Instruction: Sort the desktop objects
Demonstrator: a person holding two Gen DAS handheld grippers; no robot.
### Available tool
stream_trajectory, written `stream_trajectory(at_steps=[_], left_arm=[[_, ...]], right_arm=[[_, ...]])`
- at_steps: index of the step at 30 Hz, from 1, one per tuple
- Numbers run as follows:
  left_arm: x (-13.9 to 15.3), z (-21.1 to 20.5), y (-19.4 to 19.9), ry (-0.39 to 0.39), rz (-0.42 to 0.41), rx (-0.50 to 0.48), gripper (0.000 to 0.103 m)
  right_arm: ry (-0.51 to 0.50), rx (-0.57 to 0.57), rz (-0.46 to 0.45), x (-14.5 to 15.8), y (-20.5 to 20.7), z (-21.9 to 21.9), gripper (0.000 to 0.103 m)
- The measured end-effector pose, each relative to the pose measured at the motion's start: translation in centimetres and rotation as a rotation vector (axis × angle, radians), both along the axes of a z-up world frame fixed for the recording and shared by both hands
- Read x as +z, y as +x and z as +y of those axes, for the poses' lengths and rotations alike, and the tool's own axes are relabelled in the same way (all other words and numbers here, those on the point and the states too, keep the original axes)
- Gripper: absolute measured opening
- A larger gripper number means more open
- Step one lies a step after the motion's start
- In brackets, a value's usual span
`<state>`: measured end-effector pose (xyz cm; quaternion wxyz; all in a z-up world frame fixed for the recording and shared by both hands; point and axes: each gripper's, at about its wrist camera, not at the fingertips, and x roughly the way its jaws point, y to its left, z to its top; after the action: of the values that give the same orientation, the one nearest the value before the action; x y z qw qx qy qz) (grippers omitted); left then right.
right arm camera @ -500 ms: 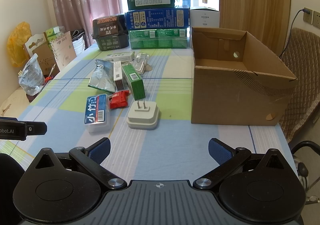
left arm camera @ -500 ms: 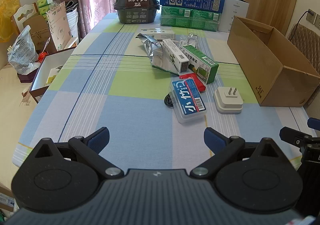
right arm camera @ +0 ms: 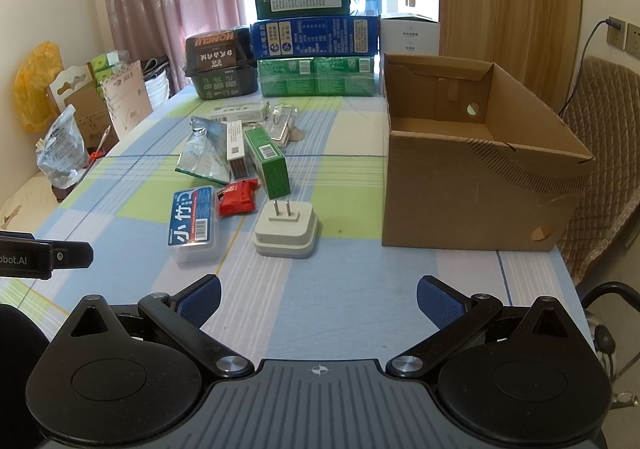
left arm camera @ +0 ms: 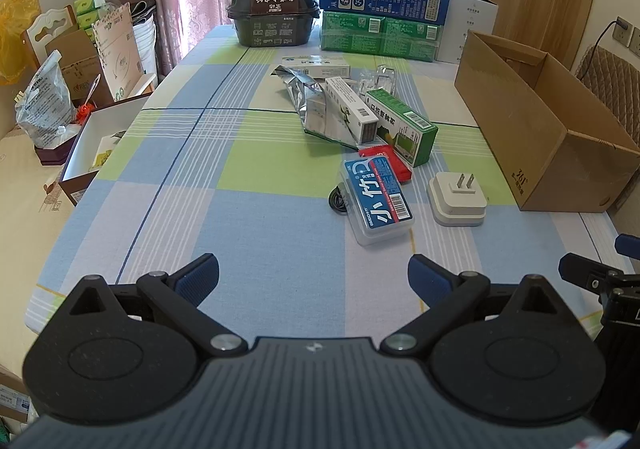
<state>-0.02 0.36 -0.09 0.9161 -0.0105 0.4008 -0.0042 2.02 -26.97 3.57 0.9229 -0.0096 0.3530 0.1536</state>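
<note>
My 2 wrist cameras sit just behind their fingers, tilted down over the near edge of the checked tablecloth (left arm camera: 248, 177). The left view looks from the left, the right view from nearer the cardboard box (right arm camera: 472, 185). Both share the white plug adapter (left arm camera: 457, 198), the box and the far stacked cartons (right arm camera: 314, 37).

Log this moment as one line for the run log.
phase: approach | left gripper: open, empty | right gripper: open, empty | nearest: white plug adapter | cardboard box: open
</note>
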Motion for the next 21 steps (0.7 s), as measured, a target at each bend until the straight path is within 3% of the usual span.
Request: stream_trajectory(at_steps=[21], left_arm=[[-0.11, 0.0, -0.02, 0.003, 0.003, 0.002, 0.099]], right_arm=[[-0.004, 0.003, 0.0, 0.23, -0.09, -0.04, 0.101]])
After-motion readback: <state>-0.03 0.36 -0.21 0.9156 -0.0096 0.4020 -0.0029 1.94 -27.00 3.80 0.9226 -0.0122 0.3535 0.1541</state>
